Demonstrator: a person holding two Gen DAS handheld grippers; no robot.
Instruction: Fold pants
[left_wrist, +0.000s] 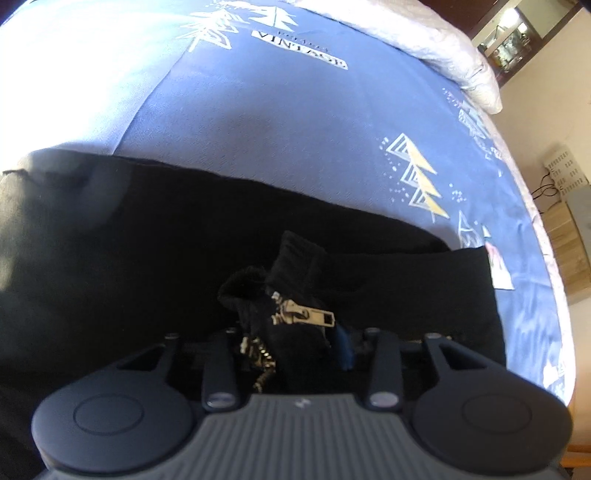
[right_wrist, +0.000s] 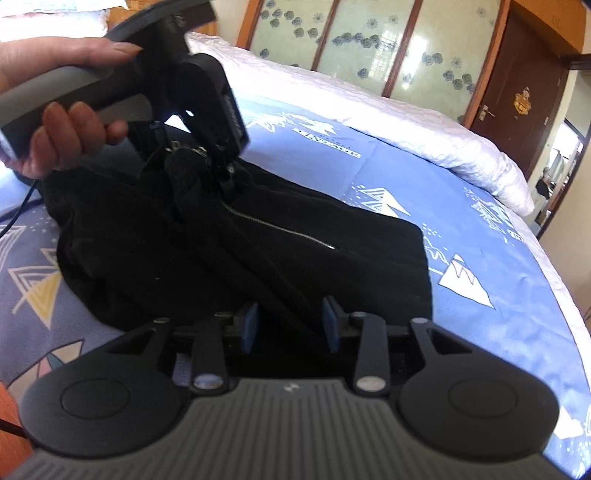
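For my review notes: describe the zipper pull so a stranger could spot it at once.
On the blue patterned bedsheet lie black pants. A bunched fold sits between the left gripper fingers; the silver zipper pull on it is the only shiny metal there.

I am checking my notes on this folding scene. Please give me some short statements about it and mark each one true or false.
1. The pants are black. True.
2. The pants lie on a bare wooden floor. False: they lie on a blue bedsheet with printed triangle trees.
3. The left gripper has a bunch of the pants' cloth with a zipper between its fingers. True.
4. The right gripper is clamped shut on the pants. False: its blue pads stand apart, and the cloth lies between them unpinched.
5. A person's hand holds the left gripper's handle. True.
6. The door in the background is white. False: it is dark brown.
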